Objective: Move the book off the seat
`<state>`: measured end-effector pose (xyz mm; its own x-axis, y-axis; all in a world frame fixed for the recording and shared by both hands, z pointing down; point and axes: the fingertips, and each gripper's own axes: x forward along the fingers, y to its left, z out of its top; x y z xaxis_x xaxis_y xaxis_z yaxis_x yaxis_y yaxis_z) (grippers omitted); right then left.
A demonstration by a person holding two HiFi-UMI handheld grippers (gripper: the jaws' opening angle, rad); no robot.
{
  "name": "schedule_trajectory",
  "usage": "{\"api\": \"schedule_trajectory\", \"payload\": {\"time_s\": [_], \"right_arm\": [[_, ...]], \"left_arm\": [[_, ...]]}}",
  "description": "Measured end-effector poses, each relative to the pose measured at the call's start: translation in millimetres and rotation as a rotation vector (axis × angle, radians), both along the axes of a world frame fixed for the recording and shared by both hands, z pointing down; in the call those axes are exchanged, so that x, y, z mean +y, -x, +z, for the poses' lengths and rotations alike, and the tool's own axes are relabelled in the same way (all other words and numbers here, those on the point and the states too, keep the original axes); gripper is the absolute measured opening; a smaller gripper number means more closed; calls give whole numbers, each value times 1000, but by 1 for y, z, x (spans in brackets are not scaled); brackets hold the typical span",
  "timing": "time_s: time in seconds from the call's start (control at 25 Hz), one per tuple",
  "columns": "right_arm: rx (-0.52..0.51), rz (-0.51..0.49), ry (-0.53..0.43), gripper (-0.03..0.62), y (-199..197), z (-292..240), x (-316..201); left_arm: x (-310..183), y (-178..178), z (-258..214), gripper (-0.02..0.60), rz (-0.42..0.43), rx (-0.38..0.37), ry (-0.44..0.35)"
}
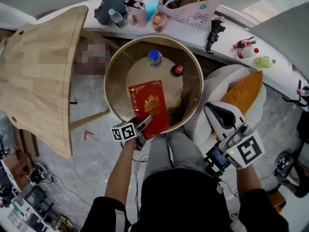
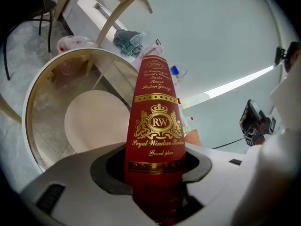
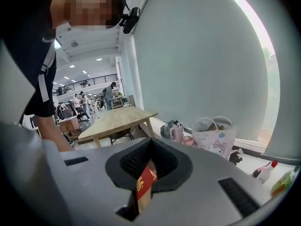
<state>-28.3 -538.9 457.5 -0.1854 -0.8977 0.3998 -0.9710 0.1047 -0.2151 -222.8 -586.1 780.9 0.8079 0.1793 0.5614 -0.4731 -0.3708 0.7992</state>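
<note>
Red hardcover book with a gold crest is over the round gold-rimmed tabletop, its lower edge clamped in the left gripper's fingers, clear of the white seat. The right gripper hovers by the seat, fingers closed on nothing. We judge the carry nearly done. Next we lay the book flat, clear of the blue-capped bottle and the red-capped bottle, then let go.

Black short-sleeved top with white sleeve stripes, grey trousers; the pale left hand-held gripper and right hand-held gripper each bear a black-and-white marker cube.
</note>
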Motion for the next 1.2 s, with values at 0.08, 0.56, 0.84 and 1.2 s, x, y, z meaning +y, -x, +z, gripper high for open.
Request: {"api": "schedule_trajectory", "payload": {"time_s": [0.08,0.56,0.84,1.2], "right_arm": [[1,-5,16,11,-5,13,-2],[-22,52,70,11,-43,31,19],[2,47,58,11,-39,30,15],[62,59,49,11,-23,20,22]], "left_arm": [[-6,-4,16,259,-17,-10,19],[-29,-18,65,285,-12,-74,-9],[-44,0,84,367,-23,-222,-123],[-38,19,91,383,63,-294,-193]]}}
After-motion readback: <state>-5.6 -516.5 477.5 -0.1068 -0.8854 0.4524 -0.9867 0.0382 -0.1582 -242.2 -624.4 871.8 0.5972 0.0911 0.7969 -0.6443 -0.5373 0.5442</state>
